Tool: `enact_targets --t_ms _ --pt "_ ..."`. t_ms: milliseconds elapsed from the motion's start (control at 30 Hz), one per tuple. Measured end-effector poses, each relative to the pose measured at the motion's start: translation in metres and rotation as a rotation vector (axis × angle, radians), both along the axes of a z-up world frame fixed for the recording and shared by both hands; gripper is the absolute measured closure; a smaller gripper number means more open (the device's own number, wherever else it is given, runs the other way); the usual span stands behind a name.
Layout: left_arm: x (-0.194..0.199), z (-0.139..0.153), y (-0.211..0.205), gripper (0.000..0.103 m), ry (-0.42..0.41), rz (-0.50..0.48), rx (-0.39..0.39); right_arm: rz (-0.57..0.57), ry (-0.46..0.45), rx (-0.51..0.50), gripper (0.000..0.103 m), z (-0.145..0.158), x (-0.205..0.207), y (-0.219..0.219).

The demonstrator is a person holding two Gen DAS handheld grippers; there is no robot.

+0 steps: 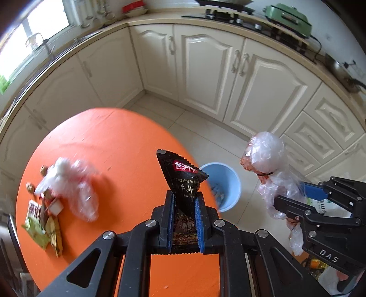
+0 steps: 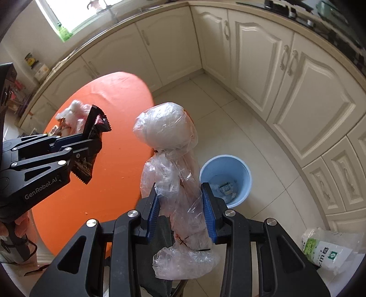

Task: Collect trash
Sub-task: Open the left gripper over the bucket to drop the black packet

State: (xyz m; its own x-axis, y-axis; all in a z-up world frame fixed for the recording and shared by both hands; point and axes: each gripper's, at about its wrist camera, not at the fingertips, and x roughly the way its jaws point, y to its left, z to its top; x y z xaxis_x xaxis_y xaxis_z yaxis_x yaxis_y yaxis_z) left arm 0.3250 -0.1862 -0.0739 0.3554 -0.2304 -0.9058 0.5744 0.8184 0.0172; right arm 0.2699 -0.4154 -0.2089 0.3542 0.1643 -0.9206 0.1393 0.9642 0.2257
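1. The left tongs (image 1: 184, 203) pinch a black sauce sachet (image 1: 183, 180) between their blue pads; its crumpled lower end sits down in the gap and its serrated top corner sticks up above the fingertips.
2. The right tongs (image 2: 181, 205) grip a crumpled clear plastic bag (image 2: 169, 146). The bag's middle is squeezed between the blue pads, its puffed knotted top bulges above them, and a loose tail hangs below.
3. In the left wrist view the right tongs (image 1: 295, 196) show at the right edge with the same plastic bag (image 1: 265, 153) rising from them. In the right wrist view the left tongs (image 2: 91, 141) show at the left edge with the sachet (image 2: 96, 123) in them.
4. Both loads are held above the edge of the round orange table (image 1: 114, 141), where it meets the tiled floor (image 2: 228, 114).
5. A light blue bin (image 2: 240, 169) stands on the floor just past the table's edge, with some scraps already lying at its bottom.
6. More trash is left on the table: another clear plastic bag (image 1: 68, 180) and, beside it, a small heap of snack wrappers (image 1: 43, 219) near the rim.
7. A green-and-white packet (image 2: 324, 249) lies on the floor at the right.
8. Cream kitchen cabinets (image 1: 205, 68) wrap around the room behind, under a worktop carrying a hob (image 1: 228, 16).
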Motion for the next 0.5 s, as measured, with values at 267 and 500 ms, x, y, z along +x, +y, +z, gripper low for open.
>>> enact_targets --t_ms 267,500 --pt "0.016 -0.024 -0.075 0.09 0.049 -0.125 -0.001 -0.111 0.025 -0.002 0.068 -0.011 -0.002 -0.061" --pt "0.049 -0.056 -0.118 0.084 0.11 -0.173 0.017 -0.177 0.063 0.003 0.068 -0.031 -0.003 -0.098"
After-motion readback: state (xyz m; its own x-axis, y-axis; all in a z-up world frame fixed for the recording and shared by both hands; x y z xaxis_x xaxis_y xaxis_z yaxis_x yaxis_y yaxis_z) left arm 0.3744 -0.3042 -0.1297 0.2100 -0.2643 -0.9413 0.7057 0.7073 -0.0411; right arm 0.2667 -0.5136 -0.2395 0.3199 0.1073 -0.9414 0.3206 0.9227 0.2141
